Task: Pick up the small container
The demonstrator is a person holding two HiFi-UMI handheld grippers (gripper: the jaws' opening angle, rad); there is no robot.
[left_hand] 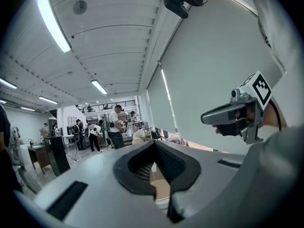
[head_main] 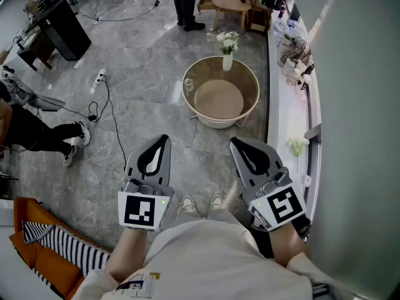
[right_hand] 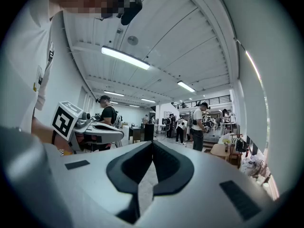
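I hold both grippers at waist height over the grey floor, jaws pointing forward. My left gripper (head_main: 164, 140) is shut with nothing in it, and so is my right gripper (head_main: 235, 142). Ahead stands a round glass-topped table (head_main: 250, 80). A small pale object (head_main: 187, 82), too small to make out, sits at its left rim. In the left gripper view the closed jaws (left_hand: 154, 144) point into the room and the right gripper (left_hand: 223, 115) shows at the right. The right gripper view shows its closed jaws (right_hand: 152, 144) and the left gripper (right_hand: 102, 133) at the left.
A white vase of flowers (head_main: 227, 49) stands on the table's far rim. A white ledge (head_main: 281, 114) with plants and small items runs along the right wall. A power strip and cables (head_main: 100, 79) lie on the floor at the left. People stand further back.
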